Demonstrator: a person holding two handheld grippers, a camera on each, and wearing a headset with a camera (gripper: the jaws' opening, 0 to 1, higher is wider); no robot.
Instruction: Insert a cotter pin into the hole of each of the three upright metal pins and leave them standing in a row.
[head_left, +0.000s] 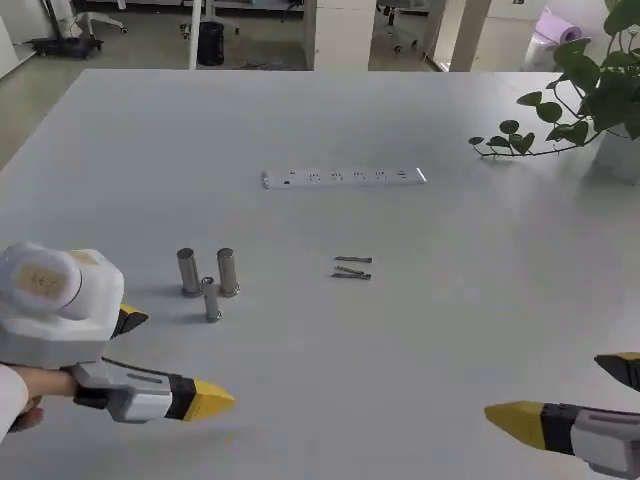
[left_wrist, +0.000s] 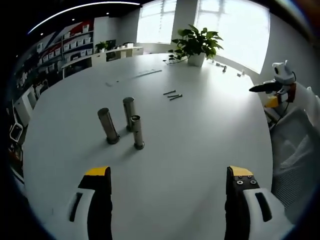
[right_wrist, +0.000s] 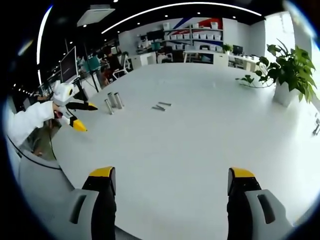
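Note:
Three upright metal pins (head_left: 211, 280) stand in a tight cluster left of the table's middle; two are tall, and the shorter one (head_left: 211, 299) is nearest me. A few cotter pins (head_left: 352, 267) lie flat to their right. My left gripper (head_left: 175, 360) hovers open just in front of the cluster, holding nothing. My right gripper (head_left: 555, 390) is open at the lower right, well away from the cotter pins. In the left gripper view the metal pins (left_wrist: 125, 125) stand ahead between the jaws, and the cotter pins (left_wrist: 172, 94) lie beyond. In the right gripper view the cotter pins (right_wrist: 160, 106) are far ahead.
A white power strip (head_left: 343, 177) lies across the table behind the parts. A potted plant (head_left: 590, 95) trails over the far right corner. The white table (head_left: 450, 330) stretches wide around the parts. Chairs and desks stand beyond its far edge.

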